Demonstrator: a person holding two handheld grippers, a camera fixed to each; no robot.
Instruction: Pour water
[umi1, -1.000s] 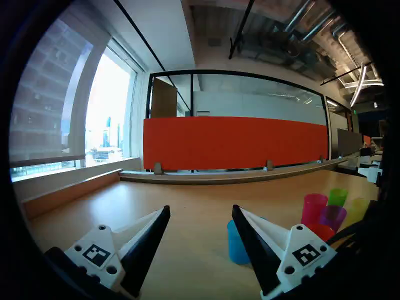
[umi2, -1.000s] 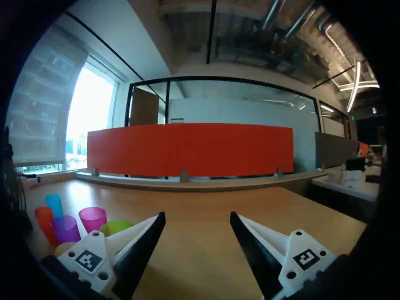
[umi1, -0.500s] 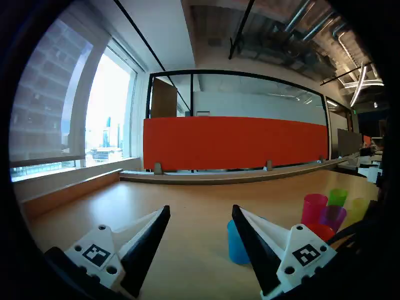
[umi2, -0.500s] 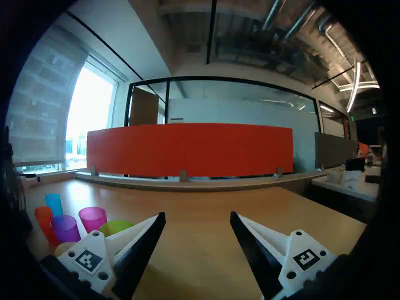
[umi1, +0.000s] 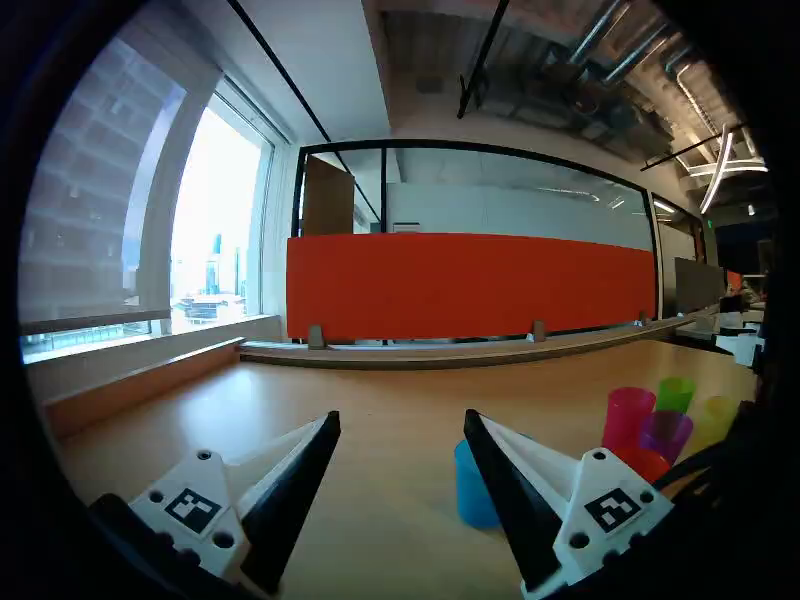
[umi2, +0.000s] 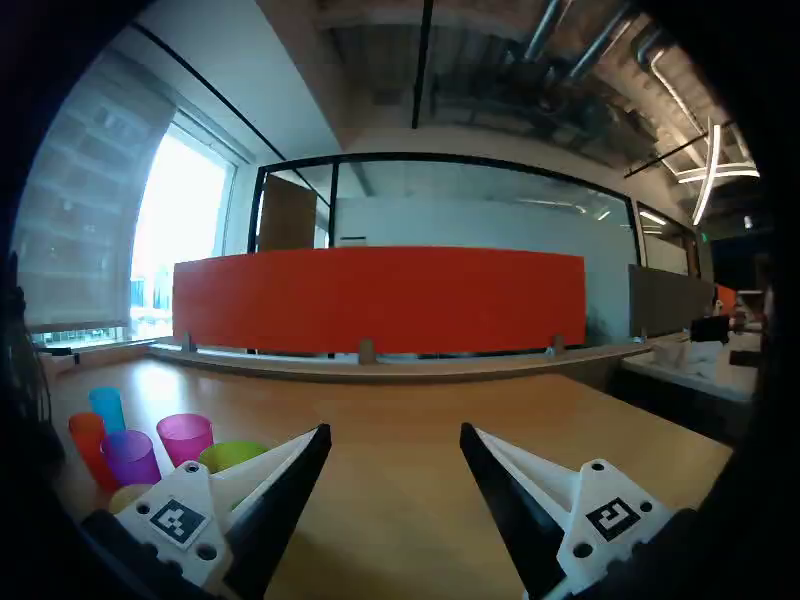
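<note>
In the left gripper view the left gripper (umi1: 399, 422) hangs over the wooden table (umi1: 380, 395), fingers spread apart, holding nothing; a blue cup (umi1: 468, 492) stands just behind its right-hand finger; further right cluster a pink cup (umi1: 627, 418), purple cup (umi1: 665, 432) and green cup (umi1: 676, 392). In the right gripper view the cups stand far left; the right gripper (umi2: 395, 432) gapes empty.

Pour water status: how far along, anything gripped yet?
Done: nothing visible; no cup is lifted or tipped. In hand: nothing; the left gripper and the right gripper are both open over the table. Left: the whole job. Grasp a cup, perhaps the blue cup by the left gripper's finger, and pour into another, such as the pink cup.
</note>
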